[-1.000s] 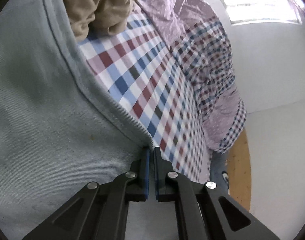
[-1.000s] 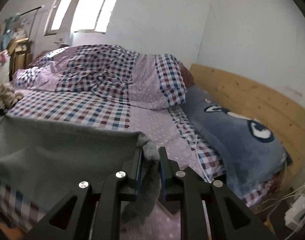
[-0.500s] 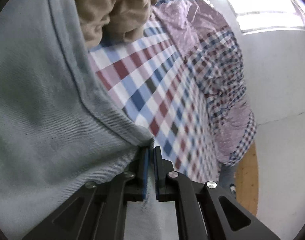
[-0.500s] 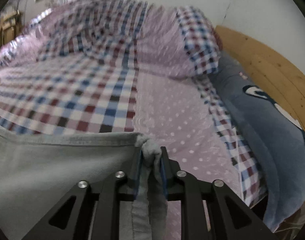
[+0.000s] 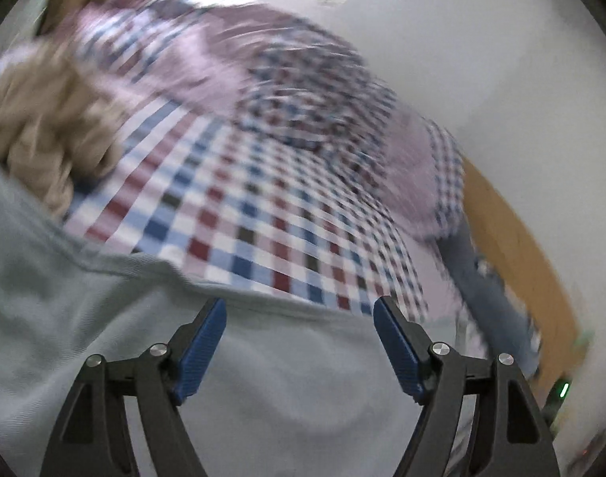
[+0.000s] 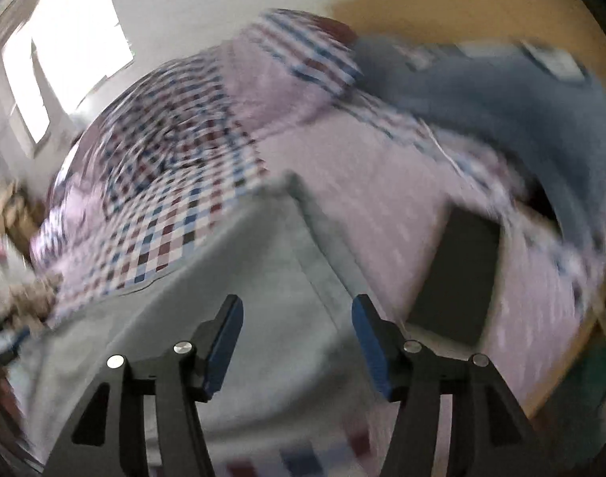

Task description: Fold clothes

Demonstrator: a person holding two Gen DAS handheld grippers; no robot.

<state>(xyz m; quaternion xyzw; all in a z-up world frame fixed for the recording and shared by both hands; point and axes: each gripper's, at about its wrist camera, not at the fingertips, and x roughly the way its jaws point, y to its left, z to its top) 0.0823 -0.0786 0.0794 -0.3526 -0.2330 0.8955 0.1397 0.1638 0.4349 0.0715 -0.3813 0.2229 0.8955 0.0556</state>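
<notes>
Lying under both grippers, jaws apart, garment (image 5: 287, 377)

Heavy motion blur, fisheye warp, bright window (image 6: 64, 59) glare upper left.

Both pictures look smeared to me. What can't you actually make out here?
- Left wrist view: the pale grey-blue garment runs past the bottom edge, so its type and fold stay unknown.
- Left wrist view: motion blur smears the beige heap; unidentifiable.
- Right wrist view: a dark flat rectangle on the bed, too blurred to name.
</notes>
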